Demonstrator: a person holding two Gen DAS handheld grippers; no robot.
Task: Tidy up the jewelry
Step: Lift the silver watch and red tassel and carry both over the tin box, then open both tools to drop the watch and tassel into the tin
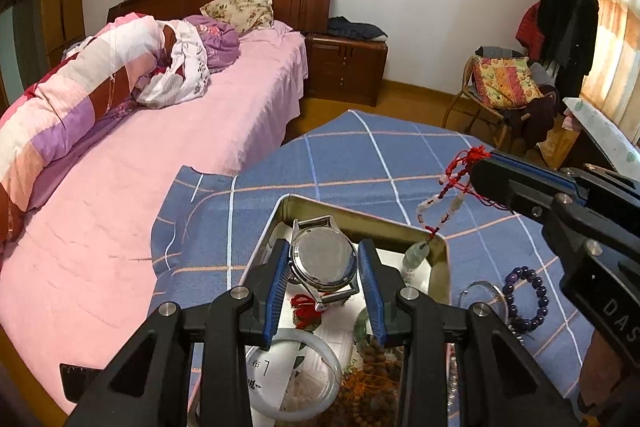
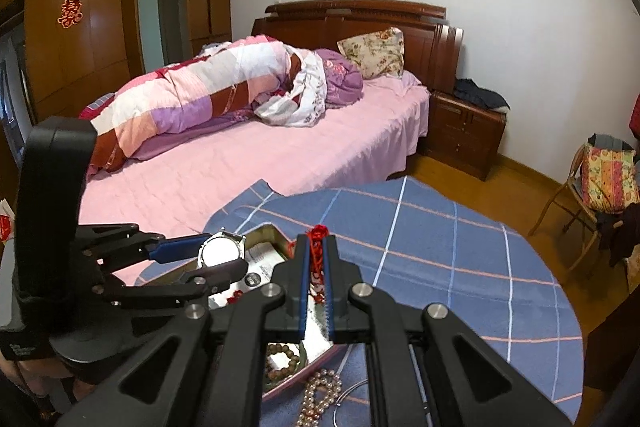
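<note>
Both grippers were black, with angular linkage arms pinned by round silver screws. The left gripper (image 1: pixel 323 263) carried blue ribbed pads on its fingers, as did the right gripper (image 2: pixel 317 259). White letters "DAS" marked the right gripper's black body.

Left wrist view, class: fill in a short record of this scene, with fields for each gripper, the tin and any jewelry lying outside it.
left gripper: jaws shut on watch, over the tin
right gripper: jaws shut on red cord necklace, pendant dangling at the tin's far corner
tin: open, on blue checked cloth
outside tin: purple bead bracelet
</note>
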